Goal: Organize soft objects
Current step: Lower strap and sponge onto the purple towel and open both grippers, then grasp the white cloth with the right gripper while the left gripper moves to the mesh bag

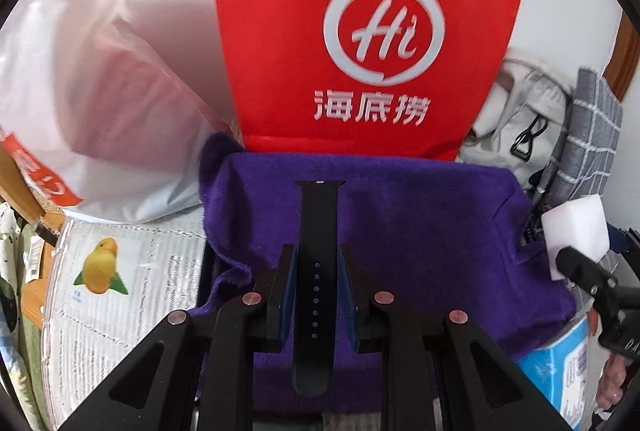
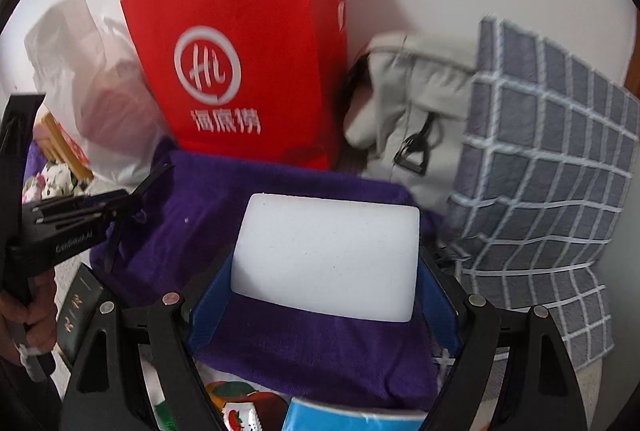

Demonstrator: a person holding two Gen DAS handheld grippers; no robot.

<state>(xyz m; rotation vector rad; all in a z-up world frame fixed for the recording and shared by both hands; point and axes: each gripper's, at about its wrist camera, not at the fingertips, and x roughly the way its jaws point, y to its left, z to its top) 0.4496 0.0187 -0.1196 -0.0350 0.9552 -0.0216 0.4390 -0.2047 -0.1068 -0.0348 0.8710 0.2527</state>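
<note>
The left gripper (image 1: 316,295) is nearly closed, its blue pads pinching a black silicone watch strap (image 1: 318,231) that runs straight out toward twelve o'clock, its holed end trailing back between the fingers. The narrow pinch suits so thin and floppy a band.

The right gripper (image 2: 324,291) is spread wide, its blue pads pressing the two sides of a white foam sponge block (image 2: 326,259); the wide hold seems meant to carry the block without crushing it.

Both items hang over a purple towel (image 1: 420,215) spread beneath them, probably the surface or container lining where the soft things are being gathered.

Beyond the towel at twelve o'clock stands a red paper shopping bag (image 1: 360,11) with a white round logo. At ten o'clock in the left view lies a translucent plastic bag (image 1: 100,103); at two o'clock a pale grey fabric bag (image 2: 404,103) and a grey checked cloth (image 2: 552,167). At five o'clock in the left view a blue box (image 1: 560,363) shows.
</note>
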